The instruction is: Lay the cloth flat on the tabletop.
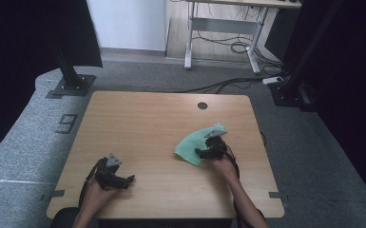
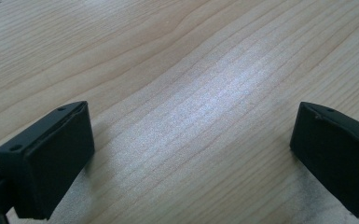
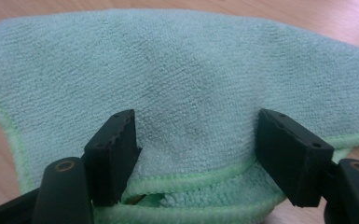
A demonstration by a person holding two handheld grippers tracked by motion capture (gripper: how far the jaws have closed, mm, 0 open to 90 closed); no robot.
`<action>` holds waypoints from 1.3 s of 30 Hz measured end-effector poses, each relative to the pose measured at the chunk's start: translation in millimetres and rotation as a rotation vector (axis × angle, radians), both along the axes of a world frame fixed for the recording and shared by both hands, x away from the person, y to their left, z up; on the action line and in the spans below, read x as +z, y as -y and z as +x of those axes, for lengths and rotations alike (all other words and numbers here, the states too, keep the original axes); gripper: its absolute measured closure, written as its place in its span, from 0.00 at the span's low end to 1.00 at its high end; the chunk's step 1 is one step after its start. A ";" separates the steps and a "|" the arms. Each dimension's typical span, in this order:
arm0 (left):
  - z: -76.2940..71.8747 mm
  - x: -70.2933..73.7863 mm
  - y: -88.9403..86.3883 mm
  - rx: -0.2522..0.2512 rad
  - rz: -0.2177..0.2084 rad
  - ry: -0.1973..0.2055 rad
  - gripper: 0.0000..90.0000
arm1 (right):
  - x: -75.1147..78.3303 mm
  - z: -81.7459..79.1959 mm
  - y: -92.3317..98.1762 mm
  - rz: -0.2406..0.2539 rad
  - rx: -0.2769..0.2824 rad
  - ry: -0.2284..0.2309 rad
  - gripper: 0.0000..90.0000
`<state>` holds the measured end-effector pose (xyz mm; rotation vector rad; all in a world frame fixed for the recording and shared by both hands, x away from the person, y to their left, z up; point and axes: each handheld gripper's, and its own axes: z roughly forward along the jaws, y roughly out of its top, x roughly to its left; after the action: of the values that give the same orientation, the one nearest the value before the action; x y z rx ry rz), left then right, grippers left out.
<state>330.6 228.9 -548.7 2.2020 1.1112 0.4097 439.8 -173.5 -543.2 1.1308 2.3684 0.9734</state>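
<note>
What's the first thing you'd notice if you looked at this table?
The green cloth stands out first: soft and folded, it lies on the right side of the wooden table. The right gripper is right on top of it, jaws apart over the folded edge. The left gripper waits near the front left, its jaws wide open over bare wood.

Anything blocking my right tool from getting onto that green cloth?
Nothing visible. The right tool is already over the green cloth, jaws apart, with its hemmed edge between them. The left tool stands open over bare table, well away from it.
</note>
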 end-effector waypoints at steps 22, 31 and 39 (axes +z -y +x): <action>0.0 0.0 0.0 0.000 0.001 0.000 0.00 | 1.6 -27.9 -68.4 -0.026 0.164 -0.017 0.23; 0.0 0.0 0.0 0.000 -0.001 0.000 0.00 | 34.8 -27.4 -45.9 0.039 0.121 -0.008 0.23; 0.0 0.0 0.0 0.001 -0.001 0.000 0.00 | 22.5 -36.0 -26.7 -0.018 0.107 -0.031 0.24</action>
<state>330.6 228.9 -548.7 2.2009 1.1120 0.4091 403.8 -146.8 -520.7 1.0283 2.4801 0.9733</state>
